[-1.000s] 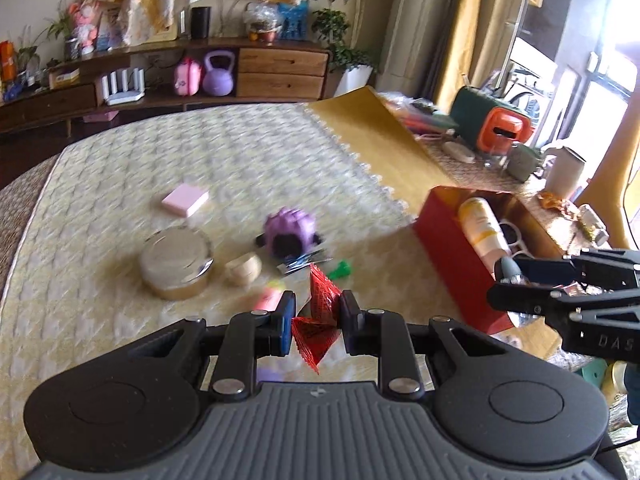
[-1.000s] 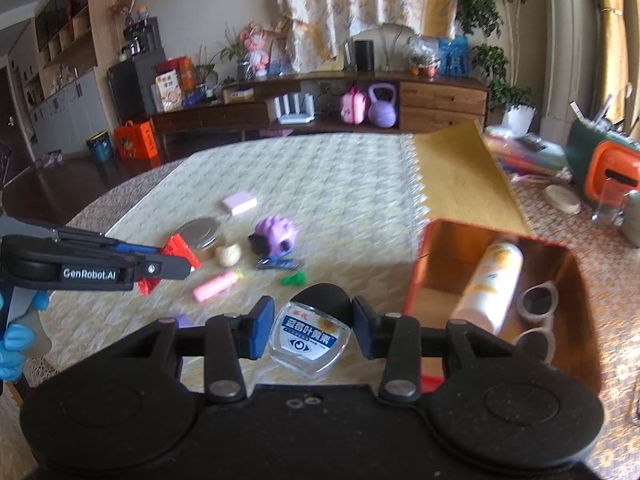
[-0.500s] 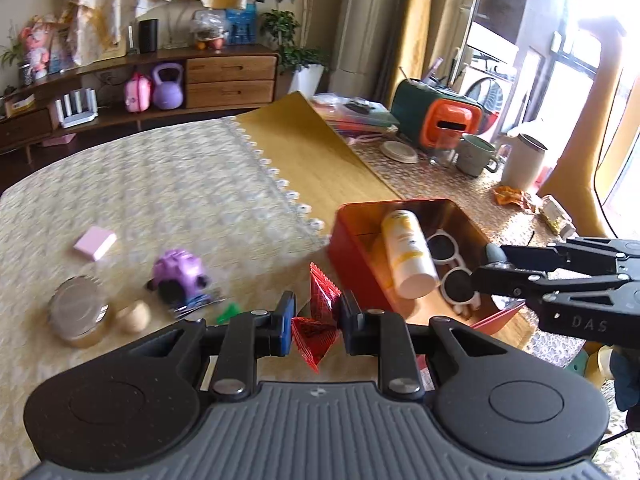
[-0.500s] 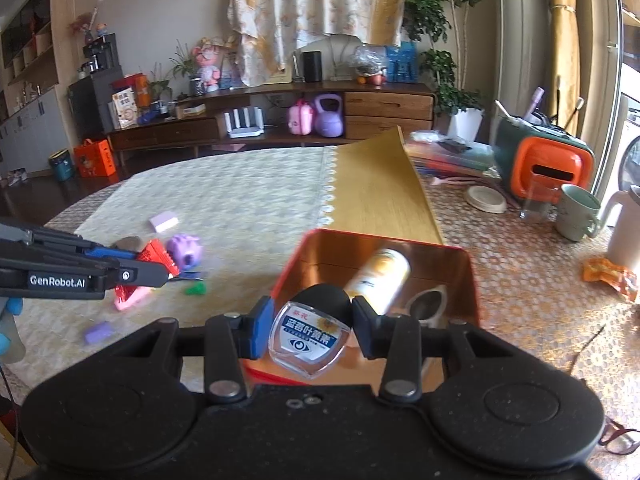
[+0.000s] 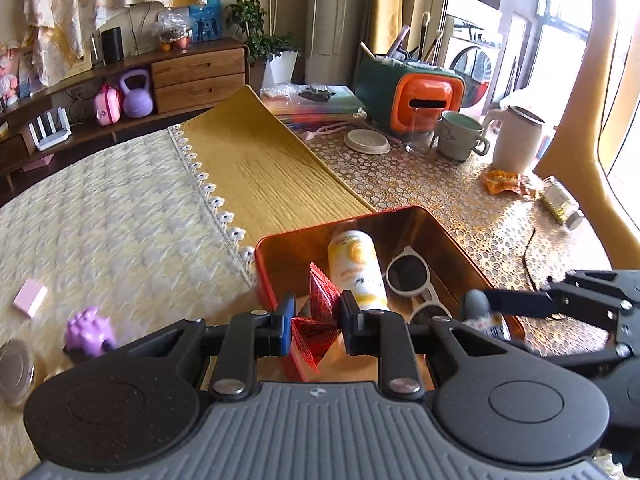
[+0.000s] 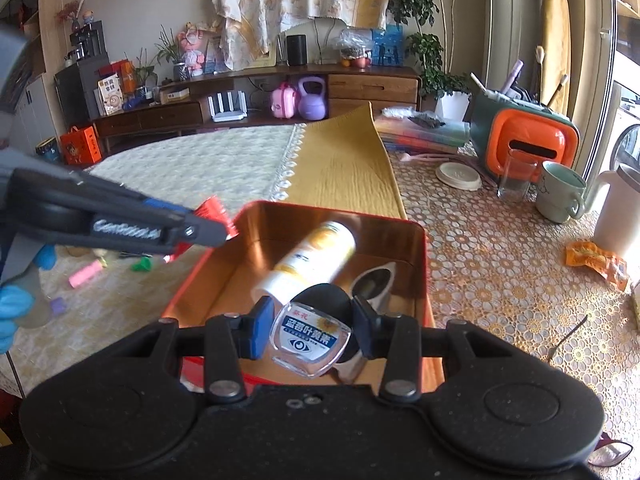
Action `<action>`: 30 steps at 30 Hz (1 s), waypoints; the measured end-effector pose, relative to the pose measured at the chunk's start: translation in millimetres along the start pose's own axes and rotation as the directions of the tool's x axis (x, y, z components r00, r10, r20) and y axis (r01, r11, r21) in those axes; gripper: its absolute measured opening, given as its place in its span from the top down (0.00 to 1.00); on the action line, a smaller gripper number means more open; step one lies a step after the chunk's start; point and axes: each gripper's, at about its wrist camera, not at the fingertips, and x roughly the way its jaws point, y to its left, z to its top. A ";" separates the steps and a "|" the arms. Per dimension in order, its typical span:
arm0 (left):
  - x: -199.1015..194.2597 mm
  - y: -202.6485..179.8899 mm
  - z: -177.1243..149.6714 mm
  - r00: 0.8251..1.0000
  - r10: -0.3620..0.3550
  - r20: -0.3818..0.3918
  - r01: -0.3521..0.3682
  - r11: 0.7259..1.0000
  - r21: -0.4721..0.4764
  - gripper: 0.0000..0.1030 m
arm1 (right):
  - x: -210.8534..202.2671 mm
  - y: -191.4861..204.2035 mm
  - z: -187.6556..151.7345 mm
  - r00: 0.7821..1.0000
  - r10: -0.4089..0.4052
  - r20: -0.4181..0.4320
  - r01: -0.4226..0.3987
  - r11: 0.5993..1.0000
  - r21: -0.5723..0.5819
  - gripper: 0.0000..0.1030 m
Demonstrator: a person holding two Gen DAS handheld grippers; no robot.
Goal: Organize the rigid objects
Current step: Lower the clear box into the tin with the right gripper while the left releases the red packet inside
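An open red tin box (image 5: 267,276) (image 6: 416,240) with a coppery inside holds a white and yellow bottle (image 5: 356,266) (image 6: 310,260) and white sunglasses (image 5: 412,280). My left gripper (image 5: 314,320) is shut on a red foil packet (image 5: 316,322), held over the box's near left corner; the packet (image 6: 212,210) also shows in the right wrist view at the box's left rim. My right gripper (image 6: 310,328) is shut on a clear plastic case with a blue and white label (image 6: 310,338), over the box's near edge.
On the pale quilted cloth lie a purple toy (image 5: 86,326), a pink block (image 5: 30,297), a round metal tin (image 5: 14,370), a pink piece (image 6: 85,274) and a green piece (image 6: 142,266). Cups (image 5: 460,136), a jug (image 5: 516,138) and an orange and green container (image 5: 412,96) stand beyond the box.
Both grippers have swung from over the loose items on the cloth to the red box, each keeping its load. The box now fills the middle of both views.
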 end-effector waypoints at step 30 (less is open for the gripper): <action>101.0 -27.8 21.9 0.978 0.124 -0.165 -0.116 0.992 0.056 0.78 | 49.7 -2.4 -9.9 0.992 0.036 -0.119 -0.050 0.992 -0.118 0.60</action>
